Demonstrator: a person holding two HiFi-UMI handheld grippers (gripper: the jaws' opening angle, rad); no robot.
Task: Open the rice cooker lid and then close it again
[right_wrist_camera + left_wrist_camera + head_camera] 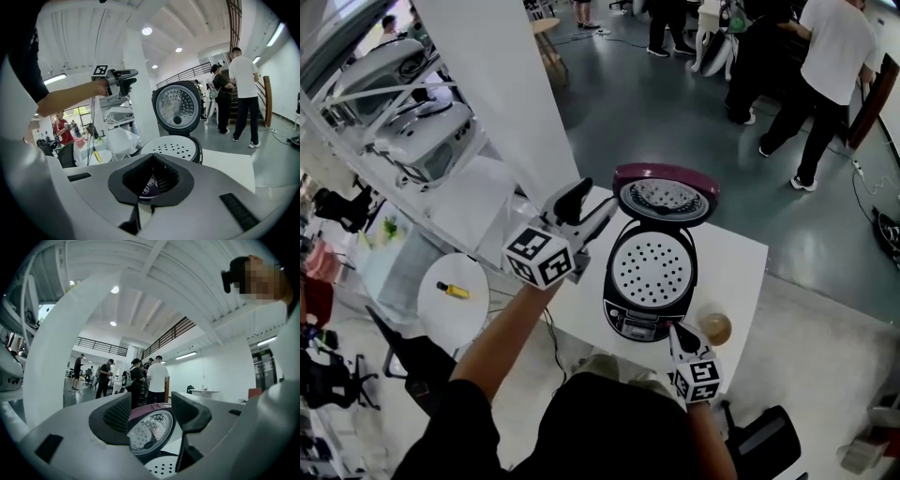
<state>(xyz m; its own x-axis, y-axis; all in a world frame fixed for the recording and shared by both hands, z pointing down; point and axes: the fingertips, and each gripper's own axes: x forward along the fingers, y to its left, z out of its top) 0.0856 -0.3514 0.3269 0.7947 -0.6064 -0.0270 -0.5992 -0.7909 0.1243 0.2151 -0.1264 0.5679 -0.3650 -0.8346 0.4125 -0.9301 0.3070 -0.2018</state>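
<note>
So the black rice cooker with the rounded body (616, 292) sits in the middle of the white square tabletop (741, 258), with its front control panel (637, 326) facing me. Its maroon-rimmed lid (665, 195) is swung all the way open and stands upright at the back, and you can see the shiny perforated metal disc (664, 198) on its inner face. The mouth of the pot is covered by a white round plate full of small holes (652, 270), so I honestly can't tell what's under it, if anything. My left gripper (592, 206) is up in the air just left of the raised lid with the jaws spread apart and nothing between them; looking along them, I just see the lid's inner face past the gap. My right gripper (675, 330) is low, right at the front right corner of the cooker by the control panel, with its jaws closed tight together on nothing. Just right of it there's a small round clear cup (714, 328) with something tan in it, can't make out what. Off to the left is a white round side table (441, 314) with a little yellow thing (453, 290) on it, and a few people (825, 75) are standing around on the grey floor way behind.
</note>
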